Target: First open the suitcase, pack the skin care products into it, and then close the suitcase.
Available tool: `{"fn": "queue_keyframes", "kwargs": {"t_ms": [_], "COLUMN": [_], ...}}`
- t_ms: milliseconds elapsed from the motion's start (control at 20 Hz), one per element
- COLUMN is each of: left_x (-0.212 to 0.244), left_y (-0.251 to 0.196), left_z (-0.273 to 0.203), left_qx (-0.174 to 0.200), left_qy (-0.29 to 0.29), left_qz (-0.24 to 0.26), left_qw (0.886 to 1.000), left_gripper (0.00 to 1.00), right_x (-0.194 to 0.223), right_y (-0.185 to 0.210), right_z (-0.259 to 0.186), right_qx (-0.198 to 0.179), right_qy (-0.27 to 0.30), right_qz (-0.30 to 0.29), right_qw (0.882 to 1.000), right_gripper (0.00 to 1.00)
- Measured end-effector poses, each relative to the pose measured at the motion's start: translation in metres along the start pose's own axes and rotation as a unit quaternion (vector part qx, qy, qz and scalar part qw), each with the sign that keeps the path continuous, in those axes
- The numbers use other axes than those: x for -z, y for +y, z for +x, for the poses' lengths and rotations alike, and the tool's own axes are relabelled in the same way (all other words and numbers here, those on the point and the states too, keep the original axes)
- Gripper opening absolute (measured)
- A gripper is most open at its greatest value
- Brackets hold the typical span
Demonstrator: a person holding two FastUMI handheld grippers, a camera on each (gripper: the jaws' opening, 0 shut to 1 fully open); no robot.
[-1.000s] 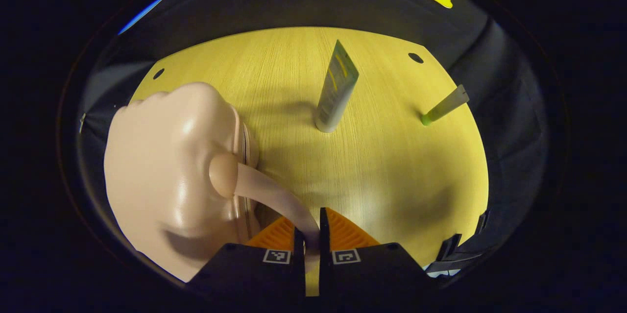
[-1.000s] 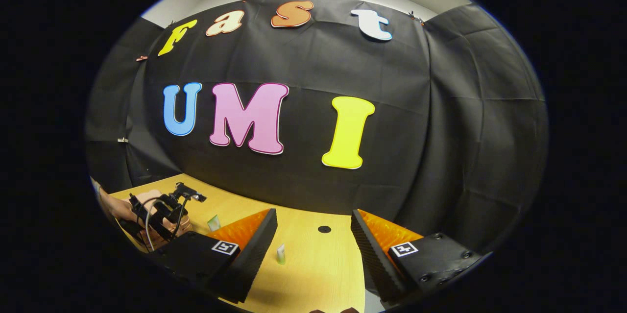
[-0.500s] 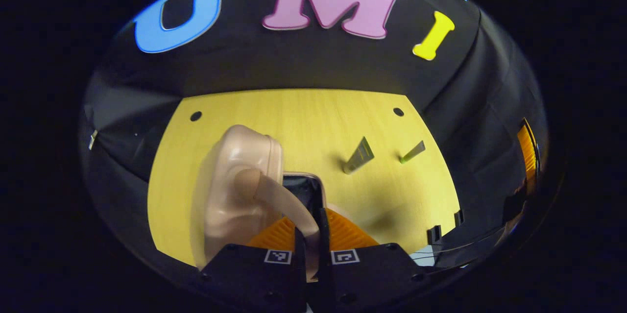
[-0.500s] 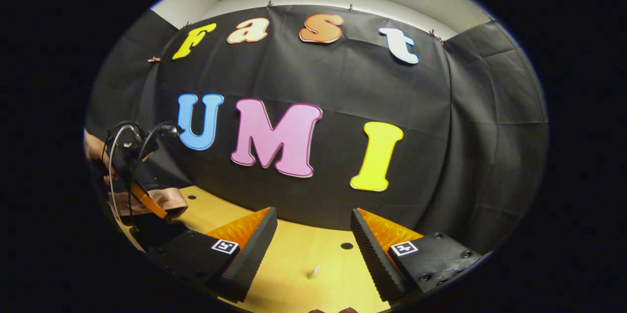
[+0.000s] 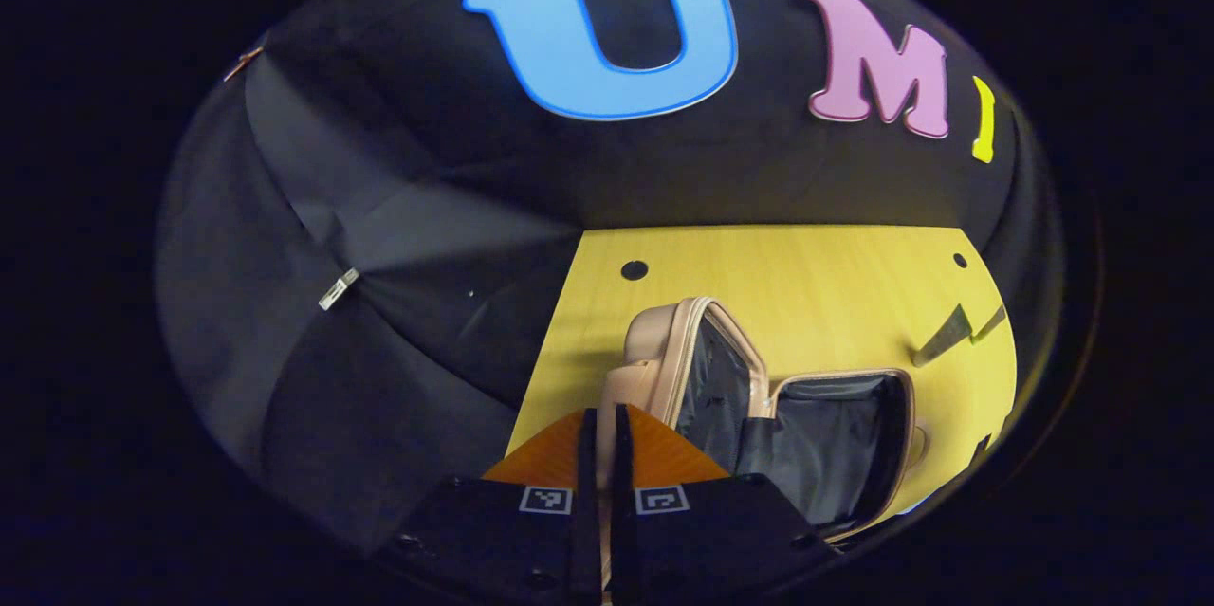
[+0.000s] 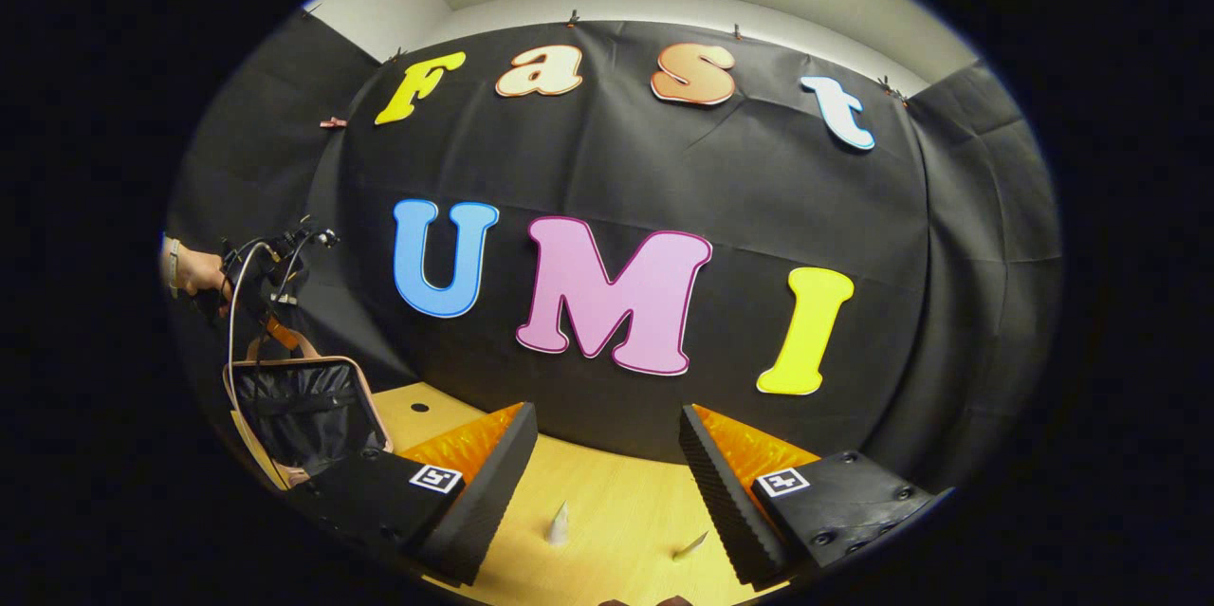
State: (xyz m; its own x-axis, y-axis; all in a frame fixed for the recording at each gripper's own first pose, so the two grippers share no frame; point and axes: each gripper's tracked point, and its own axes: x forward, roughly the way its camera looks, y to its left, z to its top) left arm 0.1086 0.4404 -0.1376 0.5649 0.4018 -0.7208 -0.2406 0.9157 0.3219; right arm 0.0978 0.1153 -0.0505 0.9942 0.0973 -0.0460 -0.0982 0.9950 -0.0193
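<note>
Pink suitcase [image 5: 759,397] is held open by the closed left gripper [image 5: 599,426]; tubes [image 6: 560,523] are nearer the wide-open right gripper [image 6: 607,464].

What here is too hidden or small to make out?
- Left gripper, left gripper view: whether its nearly closed jaws pinch the suitcase handle; the jaws hide it.
- Two tubes, both views: too small to identify.
- Suitcase, right gripper view: bottom hidden behind right gripper.
</note>
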Motion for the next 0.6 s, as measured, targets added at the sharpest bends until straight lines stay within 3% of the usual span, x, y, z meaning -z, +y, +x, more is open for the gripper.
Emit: {"fn": "queue_keyframes", "kwargs": {"t_ms": [200, 450, 600], "left_x": [0.056, 0.108, 0.131], "left_y": [0.054, 0.035, 0.043], "left_z": [0.082, 0.148, 0.167], "left_qx": [-0.023, -0.033, -0.042], "left_qy": [0.069, 0.111, 0.124], "left_qz": [-0.01, 0.022, -0.003], "left_qw": [0.997, 0.993, 0.991], "left_gripper": [0.1, 0.12, 0.23], "right_x": [0.009, 0.021, 0.028], "right_y": [0.011, 0.007, 0.01], "right_z": [0.003, 0.01, 0.012], "right_qx": [0.021, 0.056, 0.07], "right_qy": [0.03, 0.068, 0.082], "right_qz": [0.001, -0.014, -0.009], "right_qw": [0.999, 0.996, 0.994], "right_gripper": [0.96, 0.96, 0.96]}}
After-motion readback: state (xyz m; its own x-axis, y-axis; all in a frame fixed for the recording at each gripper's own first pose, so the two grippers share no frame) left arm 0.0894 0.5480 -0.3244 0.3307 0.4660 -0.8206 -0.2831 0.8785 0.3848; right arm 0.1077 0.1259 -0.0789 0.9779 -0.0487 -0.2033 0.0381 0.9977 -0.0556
